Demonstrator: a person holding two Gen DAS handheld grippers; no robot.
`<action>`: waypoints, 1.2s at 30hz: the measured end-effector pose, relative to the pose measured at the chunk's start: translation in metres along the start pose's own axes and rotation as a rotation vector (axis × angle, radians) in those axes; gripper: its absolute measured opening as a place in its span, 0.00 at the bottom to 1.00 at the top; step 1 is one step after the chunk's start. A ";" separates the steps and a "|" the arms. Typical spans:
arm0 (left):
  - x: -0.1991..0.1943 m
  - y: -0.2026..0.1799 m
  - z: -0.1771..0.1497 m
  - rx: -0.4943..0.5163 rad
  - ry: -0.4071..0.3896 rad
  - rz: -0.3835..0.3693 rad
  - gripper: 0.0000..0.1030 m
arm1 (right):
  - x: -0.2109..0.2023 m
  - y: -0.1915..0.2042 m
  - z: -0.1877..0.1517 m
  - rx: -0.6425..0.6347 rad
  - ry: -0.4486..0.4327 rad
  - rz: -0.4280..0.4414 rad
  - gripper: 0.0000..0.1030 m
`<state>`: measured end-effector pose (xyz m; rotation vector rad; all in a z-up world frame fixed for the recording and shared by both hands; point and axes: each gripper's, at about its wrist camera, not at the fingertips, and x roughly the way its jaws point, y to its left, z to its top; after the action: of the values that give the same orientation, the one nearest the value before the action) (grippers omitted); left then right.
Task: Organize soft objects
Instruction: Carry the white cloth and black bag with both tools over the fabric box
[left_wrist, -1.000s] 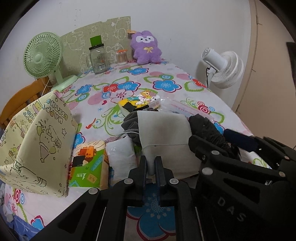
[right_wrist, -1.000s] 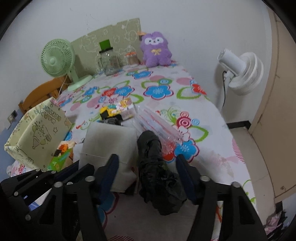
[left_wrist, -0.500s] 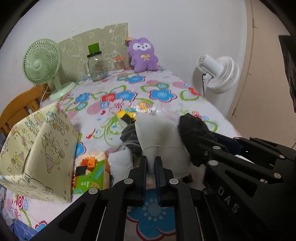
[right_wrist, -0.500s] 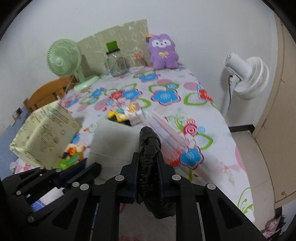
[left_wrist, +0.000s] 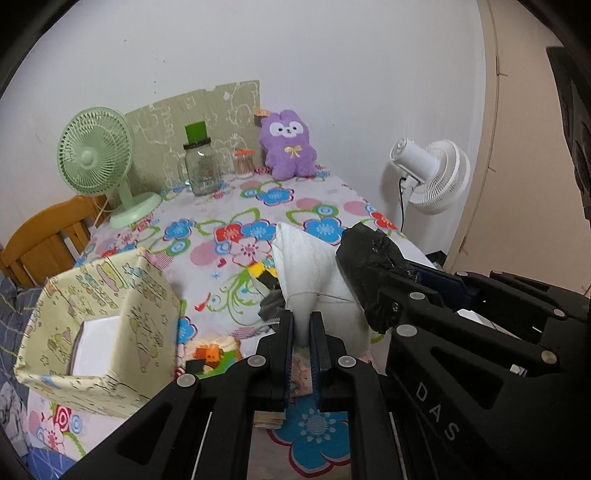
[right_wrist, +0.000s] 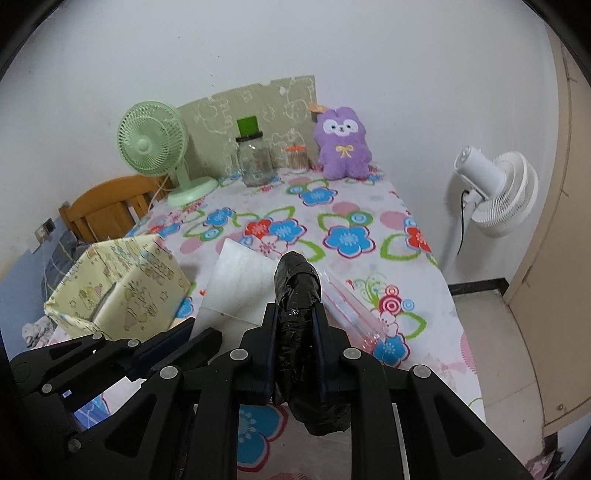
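Note:
My left gripper (left_wrist: 302, 317) is shut on the lower edge of a white cloth (left_wrist: 314, 266), which stands lifted above the flowered tablecloth (left_wrist: 258, 206). To its right, my right gripper (right_wrist: 295, 310) is shut on a black plastic-wrapped bundle (right_wrist: 295, 280), raised off the table as well. The bundle (left_wrist: 369, 258) shows beside the cloth in the left wrist view, and the cloth (right_wrist: 240, 284) lies left of it in the right wrist view. A yellow patterned box (left_wrist: 110, 321) sits at the left, its open side showing a white inside. A purple plush (left_wrist: 288, 151) stands at the far end.
A green desk fan (left_wrist: 96, 155), a glass jar (left_wrist: 201, 166) and a small pot stand at the back. A wooden chair (left_wrist: 44, 240) is left of the table, a white floor fan (left_wrist: 432, 173) right. A clear plastic bag (right_wrist: 347, 302), a grey garment (left_wrist: 269, 306) and snack packets lie under the grippers.
The right gripper's jaws closed on the black bundle, which had lain between them. Both grippers rose, lifting the white cloth and the bundle off the table.

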<state>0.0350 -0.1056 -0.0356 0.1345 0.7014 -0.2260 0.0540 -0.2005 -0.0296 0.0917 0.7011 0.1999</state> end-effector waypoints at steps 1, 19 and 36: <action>-0.003 0.001 0.002 0.000 -0.007 0.001 0.05 | -0.002 0.002 0.002 -0.004 -0.005 0.000 0.19; -0.030 0.032 0.027 -0.010 -0.067 0.046 0.05 | -0.023 0.038 0.035 -0.041 -0.061 -0.014 0.19; -0.038 0.083 0.031 -0.042 -0.077 0.084 0.05 | -0.008 0.087 0.052 -0.074 -0.062 0.016 0.19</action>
<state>0.0468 -0.0257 0.0164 0.1149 0.6223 -0.1349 0.0685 -0.1186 0.0284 0.0331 0.6312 0.2373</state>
